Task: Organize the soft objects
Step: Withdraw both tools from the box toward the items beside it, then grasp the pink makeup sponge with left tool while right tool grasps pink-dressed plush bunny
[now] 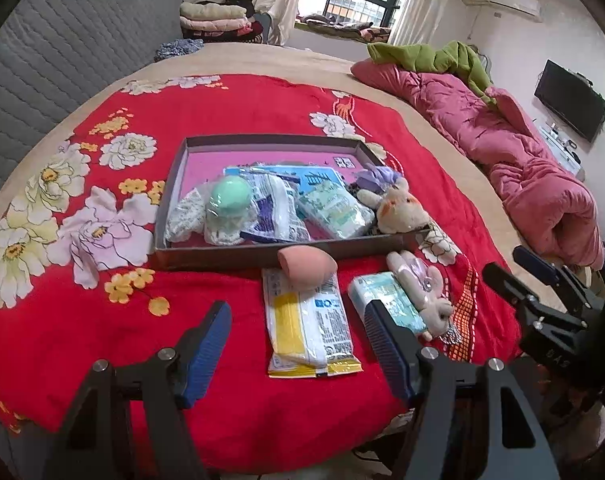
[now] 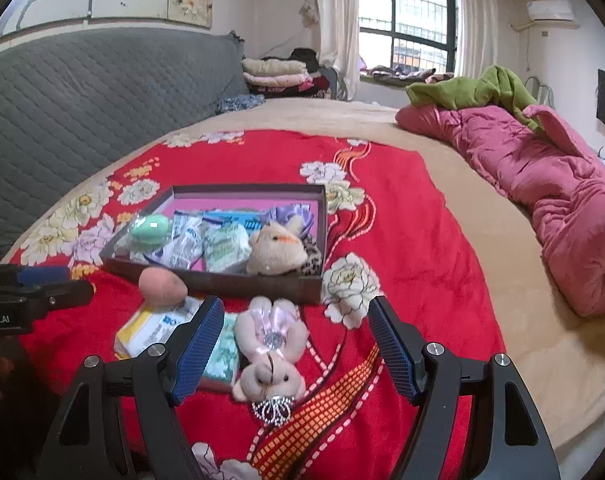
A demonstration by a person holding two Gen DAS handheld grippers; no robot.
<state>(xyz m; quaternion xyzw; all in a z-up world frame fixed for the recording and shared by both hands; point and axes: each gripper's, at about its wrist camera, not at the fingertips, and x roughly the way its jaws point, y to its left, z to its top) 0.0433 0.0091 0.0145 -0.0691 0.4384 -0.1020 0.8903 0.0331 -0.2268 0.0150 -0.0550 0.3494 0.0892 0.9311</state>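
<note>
While both sets of jaws stand spread wide with nothing pinched between them, the left gripper (image 1: 298, 344) hangs over a yellow-and-white packet (image 1: 308, 322) lying flat on the red floral blanket (image 1: 238, 108), its blue pads to either side and clear of the wrapper. A pink egg-shaped sponge (image 1: 307, 269) rests on the packet's far end, against the near wall of the shallow box (image 1: 170, 192), which already holds a green egg sponge (image 1: 229, 197), tissue packs and a cream plush rabbit (image 1: 402, 210). The right gripper (image 2: 292, 348) brackets a small pink plush bear (image 2: 271, 350), touching nothing; the bear lies face up, partly on a pale green tissue pack (image 2: 224, 356).
</note>
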